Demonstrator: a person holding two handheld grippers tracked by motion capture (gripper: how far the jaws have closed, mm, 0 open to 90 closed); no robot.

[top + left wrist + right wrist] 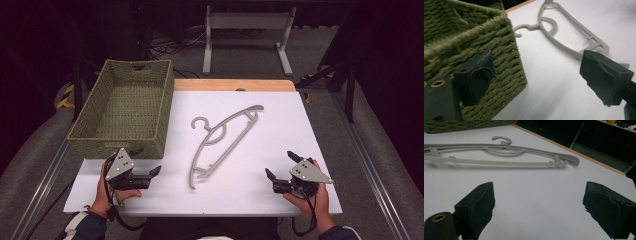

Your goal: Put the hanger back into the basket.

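While both grippers rest low on the white table (280, 120), the grey hanger (220, 142) lies flat between them, touched by neither. It sits just right of the green woven basket (100, 130), apart from it, on bare table.

The left gripper (150, 175) rests near the basket's near right corner, its jaws standing wide with nothing between them; in the left gripper view the basket wall (499, 72) stands right behind one pad while the hanger's near end (596, 47) shows past the other. The right gripper (282, 165) rests well right of the hanger's near end, jaws also spread wide and empty, aimed toward the hanger (499, 160) across the table.

Judging from this, the grippers flank the hanger so each can take one end, and the open basket beside it looks like the place it should go.

The hanger's long axis runs on a diagonal: its near end lies toward the person, close to the basket's near corner, and its far end points away and to the right. Its hook (201, 122) sticks out sideways from the middle, toward the basket. That slant puts the near end closer to the left gripper.
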